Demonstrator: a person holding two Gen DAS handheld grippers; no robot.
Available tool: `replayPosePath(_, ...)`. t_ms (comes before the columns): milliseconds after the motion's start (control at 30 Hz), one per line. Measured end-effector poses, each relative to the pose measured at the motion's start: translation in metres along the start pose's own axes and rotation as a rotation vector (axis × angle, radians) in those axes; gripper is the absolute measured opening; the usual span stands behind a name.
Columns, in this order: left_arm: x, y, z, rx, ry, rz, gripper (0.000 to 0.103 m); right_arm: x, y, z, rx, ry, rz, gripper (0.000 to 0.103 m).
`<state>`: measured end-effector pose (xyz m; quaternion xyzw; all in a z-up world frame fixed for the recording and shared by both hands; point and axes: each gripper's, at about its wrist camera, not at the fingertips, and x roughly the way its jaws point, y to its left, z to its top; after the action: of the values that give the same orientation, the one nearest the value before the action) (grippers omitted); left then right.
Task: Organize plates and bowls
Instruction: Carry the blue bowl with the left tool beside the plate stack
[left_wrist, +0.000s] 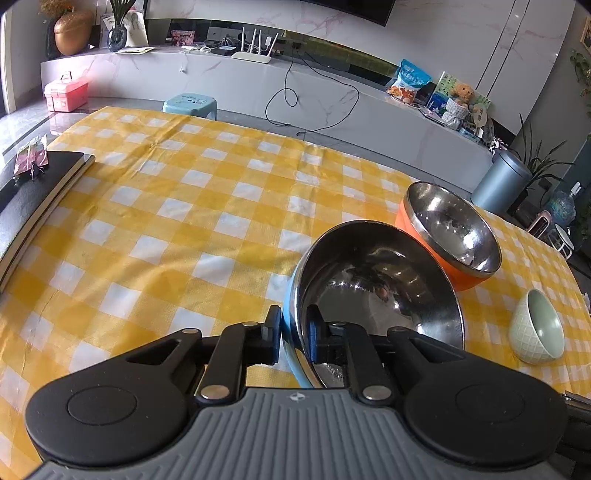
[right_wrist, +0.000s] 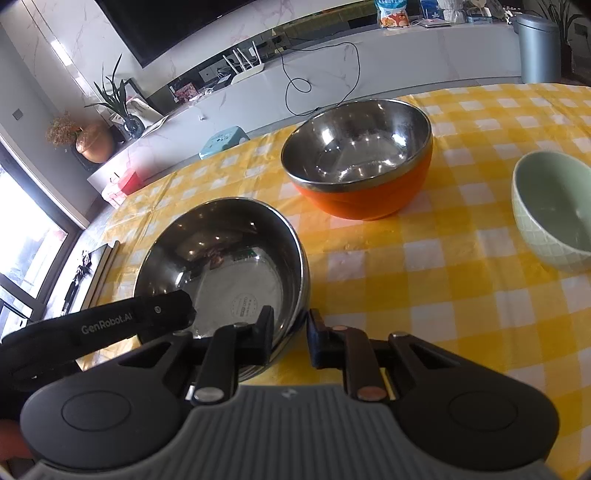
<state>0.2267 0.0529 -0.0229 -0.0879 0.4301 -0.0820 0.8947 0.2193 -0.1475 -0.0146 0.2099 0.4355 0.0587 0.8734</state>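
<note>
Two grippers: both clamp the rim of one bowl, from opposite sides of its near edge
Left gripper (left_wrist: 294, 334): jaws drawn narrow on the rim of the blue bowl (left_wrist: 376, 291), one pad on the blue outer wall, the other inside the steel lining
Right gripper (right_wrist: 290, 338): jaws narrow on the same bowl (right_wrist: 225, 273) at its near right rim, one finger inside, the other outside; the outer pad's contact is partly hidden, so the pinch there is probable, not certain
Blue bowl, place: on the yellow checked tablecloth (left_wrist: 166, 221), closest to the person of the three bowls
Orange bowl (right_wrist: 364, 162): steel-lined, upright, just beyond the blue one and slightly to its right; close in the left wrist view, a clear gap in the right wrist view
Green bowl (right_wrist: 554, 210): small, ribbed, well apart at the far right
Key relation: the orange bowl lies straight ahead of both sets of fingers, so nesting means lifting the blue bowl and carrying it forward over that rim
Nearer hand: right, judging by its view
Risk: uneven lift could tilt the bowl or let the rim slip
Books (left_wrist: 33, 206): dark stack at the left edge, uninvolved
</note>
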Motion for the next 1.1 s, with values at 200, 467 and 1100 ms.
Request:
replayPosePath(200,-0.001,0.000,0.000,0.002,-0.004,0.004,0.013,-0.003,-0.001,0.000,-0.002,-0.015,0.002,0.015)
replayPosePath(467,-0.009,-0.003,-0.001,0.008,-0.019,-0.005,0.013,-0.008,-0.002,0.002,0.007,-0.023,0.003,0.013)
replayPosePath(1100,-0.062,-0.043,-0.027,-0.073,0.016,-0.041,0.015,-0.081,-0.030,-0.005,0.077,0.004,0.005,0.010)
